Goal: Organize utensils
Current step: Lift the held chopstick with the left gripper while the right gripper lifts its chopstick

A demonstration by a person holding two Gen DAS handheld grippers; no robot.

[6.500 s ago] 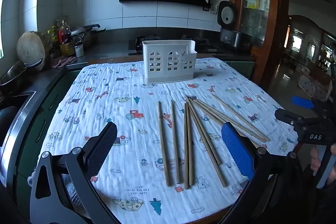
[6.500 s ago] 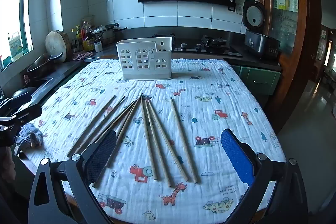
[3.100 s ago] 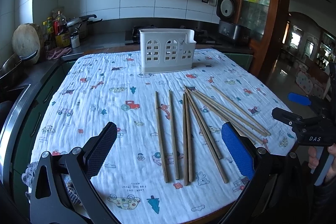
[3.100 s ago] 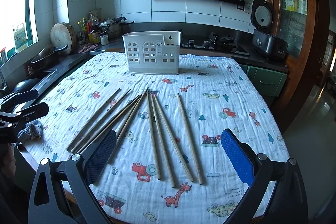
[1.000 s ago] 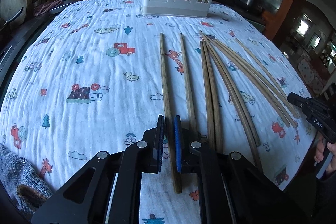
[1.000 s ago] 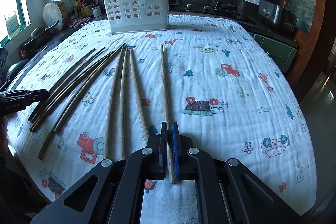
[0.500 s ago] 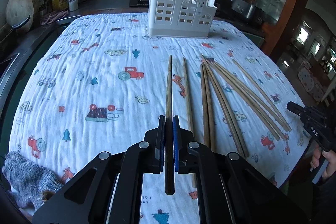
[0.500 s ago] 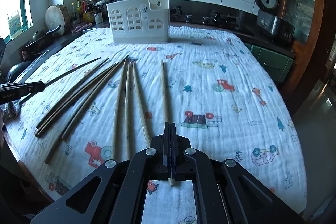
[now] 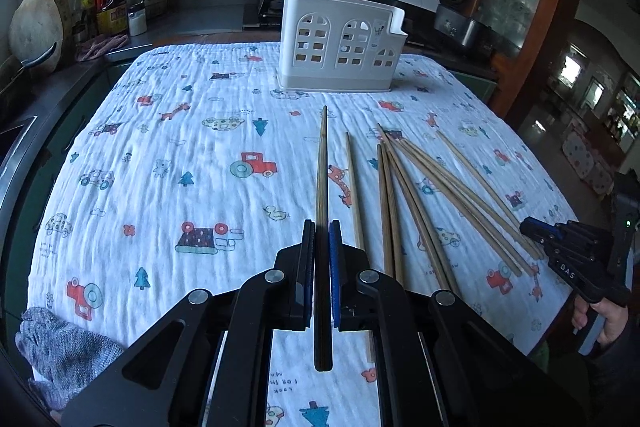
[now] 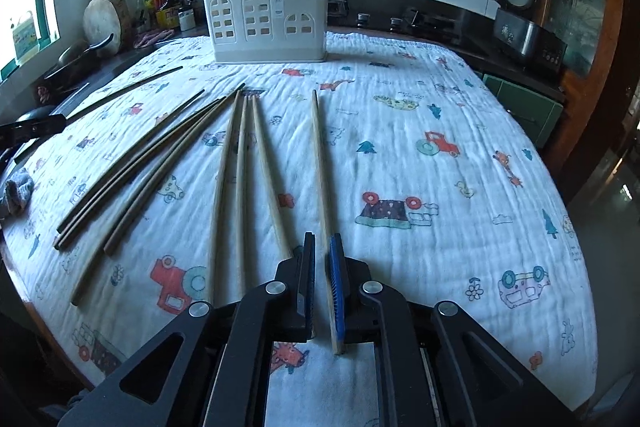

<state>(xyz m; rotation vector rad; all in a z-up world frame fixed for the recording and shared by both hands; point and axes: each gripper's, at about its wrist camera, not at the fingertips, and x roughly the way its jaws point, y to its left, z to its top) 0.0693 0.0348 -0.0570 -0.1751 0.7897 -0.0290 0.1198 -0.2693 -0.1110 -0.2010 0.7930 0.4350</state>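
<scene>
My left gripper (image 9: 322, 227) is shut on a dark wooden chopstick (image 9: 323, 163), held off the cloth with its tip toward the white utensil holder (image 9: 340, 47). In the right wrist view that same gripper (image 10: 40, 125) shows at the far left with the chopstick (image 10: 132, 83) sticking out. My right gripper (image 10: 322, 239) is low over the cloth and its jaws are opening. A light chopstick (image 10: 320, 155) lies between them against the blue pad (image 10: 336, 291), and a gap shows beside the black pad. Several more chopsticks (image 10: 236, 167) lie on the cloth. The holder (image 10: 266, 23) stands at the far end.
A printed white cloth (image 9: 160, 147) covers the table. A grey rag (image 9: 60, 351) lies at its near left corner. Bottles and a pot (image 9: 108, 7) crowd the counter at the back left, and a rice cooker (image 10: 520, 23) stands at the back right. A hand (image 9: 608, 319) holds the right gripper.
My left gripper has risen with the dark chopstick, lifting it off the cloth. The right jaws, shut on the light chopstick half a second ago, now stand slightly apart.
</scene>
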